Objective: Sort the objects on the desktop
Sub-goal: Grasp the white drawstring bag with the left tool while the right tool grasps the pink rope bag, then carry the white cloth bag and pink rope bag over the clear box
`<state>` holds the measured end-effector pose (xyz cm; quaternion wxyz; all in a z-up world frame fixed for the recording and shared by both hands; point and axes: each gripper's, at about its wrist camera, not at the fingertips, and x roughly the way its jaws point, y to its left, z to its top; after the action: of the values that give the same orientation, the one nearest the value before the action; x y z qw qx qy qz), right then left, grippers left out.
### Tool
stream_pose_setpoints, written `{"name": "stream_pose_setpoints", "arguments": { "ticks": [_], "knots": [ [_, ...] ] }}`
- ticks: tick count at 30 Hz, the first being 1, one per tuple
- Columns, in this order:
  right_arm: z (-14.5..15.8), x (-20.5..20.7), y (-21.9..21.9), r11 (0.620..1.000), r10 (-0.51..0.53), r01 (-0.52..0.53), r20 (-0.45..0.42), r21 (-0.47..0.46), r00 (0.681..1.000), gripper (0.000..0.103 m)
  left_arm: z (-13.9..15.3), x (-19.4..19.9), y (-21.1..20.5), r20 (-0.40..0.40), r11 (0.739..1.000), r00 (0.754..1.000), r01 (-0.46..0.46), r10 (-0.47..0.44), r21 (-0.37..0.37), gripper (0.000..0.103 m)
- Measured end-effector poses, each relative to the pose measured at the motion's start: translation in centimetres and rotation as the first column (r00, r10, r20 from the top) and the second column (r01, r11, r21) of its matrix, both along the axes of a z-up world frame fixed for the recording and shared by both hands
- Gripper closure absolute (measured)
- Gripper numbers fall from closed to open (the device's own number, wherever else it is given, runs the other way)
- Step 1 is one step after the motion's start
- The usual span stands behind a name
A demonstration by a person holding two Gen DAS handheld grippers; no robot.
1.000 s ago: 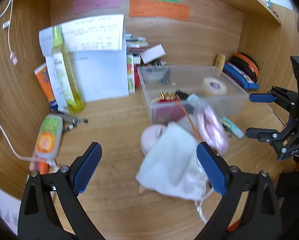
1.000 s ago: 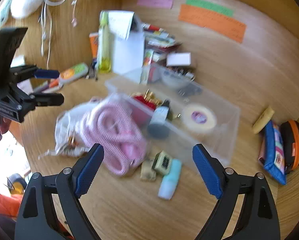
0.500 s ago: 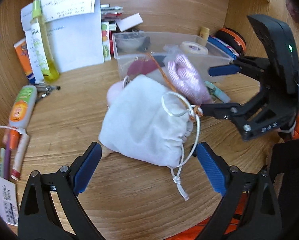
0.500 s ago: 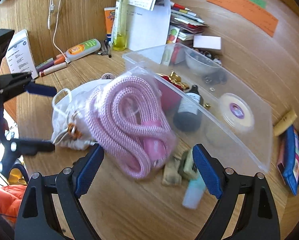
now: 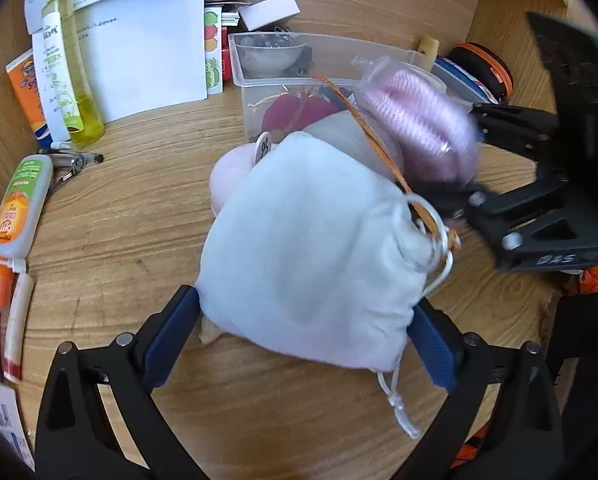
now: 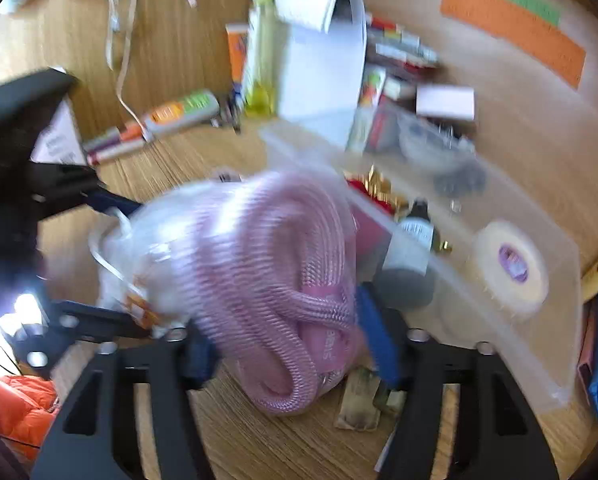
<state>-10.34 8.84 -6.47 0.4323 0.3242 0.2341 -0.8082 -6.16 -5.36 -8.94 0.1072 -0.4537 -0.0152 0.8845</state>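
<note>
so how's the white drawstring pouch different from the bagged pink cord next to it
The white drawstring pouch is opaque cloth that hides its contents, while the bagged pink cord sits in clear plastic, its braided coils showing. The pouch is tied with a white string; the cord's bag shows no tie. The pouch lies between the left gripper fingers, the cord between the right gripper fingers. Both are soft bundles lying in front of the clear plastic bin.

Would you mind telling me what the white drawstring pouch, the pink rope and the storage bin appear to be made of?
White pouch: soft matte fabric, likely cotton; it wrinkles where the cord gathers it.
Pink rope: braided synthetic-looking cord with a woven pattern, inside glossy clear plastic.
Storage bin: translucent, slightly frosted rigid plastic; contents show through.
</note>
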Motion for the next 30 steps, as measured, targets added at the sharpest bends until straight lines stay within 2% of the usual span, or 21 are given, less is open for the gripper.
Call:
{"name": "stream_pose_setpoints", "arguments": {
  "ticks": [2,5,13,15,17,21,23,27,30],
  "knots": [
    [0.8,-0.2,0.7,0.998,0.019,-0.018,0.023,-0.061,1.000,0.064,-0.1,-0.5,0.1,0.012,1.000,1.000,0.000,0.000,0.007,0.003],
    [1.0,-0.6,1.4,0.994,0.017,-0.010,0.057,-0.113,0.998,0.066,-0.3,-1.0,0.5,0.020,1.000,1.000,-0.005,0.005,-0.002,0.002],
    [1.0,-1.1,2.5,0.989,0.001,0.011,0.080,-0.150,0.997,0.072,-0.4,-1.4,1.5,0.008,0.999,0.999,-0.031,0.031,-0.015,0.003],
    [1.2,-1.3,3.0,0.987,-0.012,0.026,0.091,-0.162,0.996,0.075,-0.4,-1.5,1.8,0.005,0.999,0.999,-0.036,0.036,-0.018,0.006],
    [1.4,-1.7,3.5,0.985,-0.027,0.044,0.100,-0.169,0.995,0.078,-0.2,-1.4,2.2,0.003,0.999,0.999,-0.034,0.034,-0.021,0.015],
    [1.1,-2.4,3.8,0.984,-0.052,0.076,0.145,-0.163,0.988,0.078,-0.1,-1.1,2.6,-0.002,0.999,0.999,-0.044,0.044,-0.027,0.020],
    [0.7,-2.5,3.4,0.986,-0.075,0.095,0.142,-0.140,0.987,0.078,-0.1,-1.1,2.7,-0.008,0.998,0.999,-0.053,0.053,-0.021,0.026],
    [-0.2,-2.5,2.5,0.989,-0.095,0.108,0.116,-0.105,0.989,0.079,0.0,-0.9,2.6,-0.024,0.997,0.997,-0.069,0.069,0.023,0.035],
    [0.1,-2.1,2.7,0.987,-0.099,0.109,0.087,-0.115,0.991,0.082,0.2,-0.5,2.2,-0.024,0.993,0.996,-0.079,0.082,0.084,0.045]
  ]
}}
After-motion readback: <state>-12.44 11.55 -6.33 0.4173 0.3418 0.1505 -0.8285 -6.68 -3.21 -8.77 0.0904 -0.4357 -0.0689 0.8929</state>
